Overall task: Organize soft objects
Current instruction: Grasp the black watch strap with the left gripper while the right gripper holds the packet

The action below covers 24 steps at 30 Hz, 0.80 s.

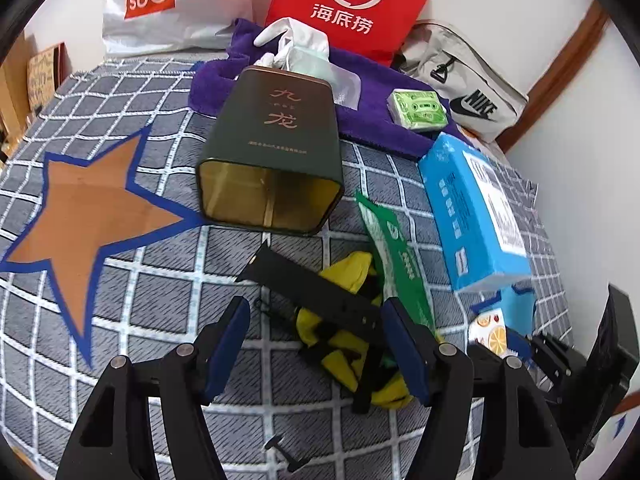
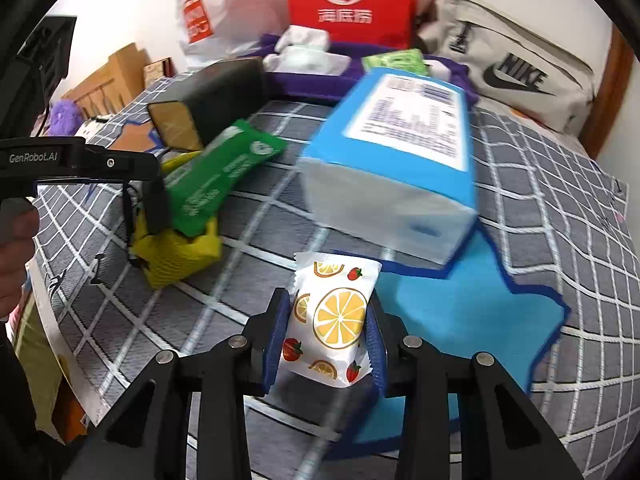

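Observation:
In the right wrist view my right gripper is shut on a small white packet printed with lemon slices and strawberries, its blue pads pressed against both sides, just above a blue star patch. My left gripper stands open over a crumpled yellow item with black straps; one black strap lies between its fingers, untouched. A green packet rests against the yellow item. Beside them lies a large blue tissue pack. The fruit-print packet also shows at the lower right of the left wrist view.
A dark green tin lies on its side, open end toward me, on the grey checked bed cover. Behind it are a purple towel with a small green tissue pack, a Nike bag, a red bag and a white shopping bag.

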{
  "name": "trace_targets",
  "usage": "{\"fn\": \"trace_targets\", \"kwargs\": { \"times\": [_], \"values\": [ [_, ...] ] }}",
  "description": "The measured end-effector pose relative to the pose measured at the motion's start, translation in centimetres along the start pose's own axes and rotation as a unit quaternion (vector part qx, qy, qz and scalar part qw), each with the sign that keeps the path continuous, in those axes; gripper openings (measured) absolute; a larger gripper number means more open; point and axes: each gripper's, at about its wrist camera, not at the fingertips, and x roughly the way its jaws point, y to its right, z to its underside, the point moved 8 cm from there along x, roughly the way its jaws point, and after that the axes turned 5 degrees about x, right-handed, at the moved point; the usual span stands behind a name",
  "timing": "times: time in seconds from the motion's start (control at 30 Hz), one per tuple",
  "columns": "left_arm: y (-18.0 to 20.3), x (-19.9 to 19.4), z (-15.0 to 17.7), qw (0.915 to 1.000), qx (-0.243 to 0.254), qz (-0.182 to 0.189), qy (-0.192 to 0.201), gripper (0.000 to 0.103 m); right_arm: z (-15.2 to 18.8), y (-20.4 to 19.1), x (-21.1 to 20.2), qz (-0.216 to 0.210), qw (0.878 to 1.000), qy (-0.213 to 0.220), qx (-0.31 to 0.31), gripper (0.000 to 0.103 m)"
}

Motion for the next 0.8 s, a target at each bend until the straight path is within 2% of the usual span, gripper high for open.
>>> {"fn": "trace_targets", "kwargs": {
  "times": [0.23, 0.3, 0.53, 0.57, 0.8],
  "values": [
    [0.2, 1.7, -1.3, 1.0000, -0.009, -0.001, -0.003, 0.064, -0.3, 1.9, 0.1, -0.007, 1.000, 0.001, 0.023, 0.037],
    [0.3, 1.9, -1.5, 0.9999, -0.011, 0.007, 0.000, 0.044, -0.4, 1.9, 0.2, -0.008, 1.000, 0.003, 0.020, 0.037],
    [0.8, 1.6, -1.5, 0.9995, -0.002, 0.029, 0.006, 0.024, -0.8, 2.2, 0.6, -0.013, 1.000, 0.004, 0.022, 0.037],
    [0.8, 1.5, -1.6, 0.9995, -0.001, 0.032, 0.007, 0.015, -0.8, 2.2, 0.6, -0.013, 1.000, 0.004, 0.022, 0.037],
    [-0.1, 0.0, -1.2, 0.9992, -0.007, 0.035, 0.019, 0.011, -0.9, 2.2, 0.6, -0.009, 1.000, 0.003, 0.019, 0.037]
  ]
}}
